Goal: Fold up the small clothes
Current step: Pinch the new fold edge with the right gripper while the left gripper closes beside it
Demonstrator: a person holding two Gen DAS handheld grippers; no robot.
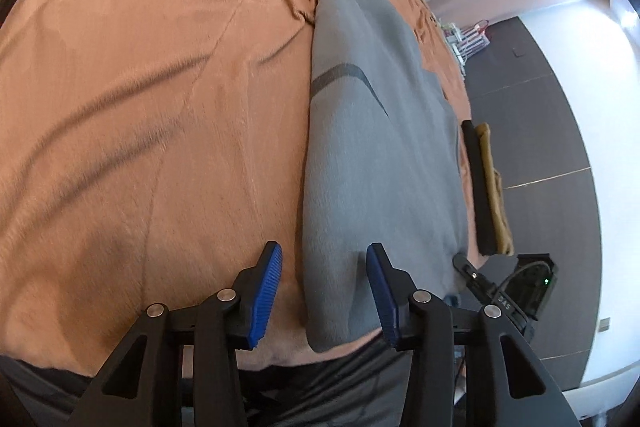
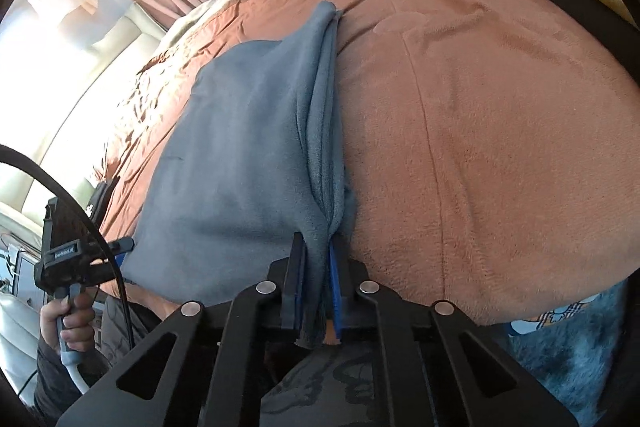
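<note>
A: Starting on the left, what is the left gripper [image 1: 324,291] doing?

B: It is hovering with its blue pads [image 1: 266,297] spread wide apart, gripping nothing. The near corner of the grey garment [image 1: 360,147] is lying between them, on the orange-brown blanket [image 1: 140,107] that is covering the bed.

A: And moving right?

B: The right gripper [image 2: 316,267] is pinching the garment's bunched edge, several layers gathered together between its closed pads. The rest of the grey cloth [image 2: 248,147] is stretching away from it across the blanket, partly folded over itself.

A: What is worrying you from here?

B: That stack of layers is looking uneven in the pinch. If the right gripper is pulling or lifting, an inner layer could be slipping out and the fold would be opening. Also, the left side is unsecured, so any tug is likely dragging the whole garment over the plush blanket rather than folding it, skewing the edges. The folded black and tan clothes [image 1: 490,187] near the bed's edge are sitting well apart, so they are probably safe.
</note>
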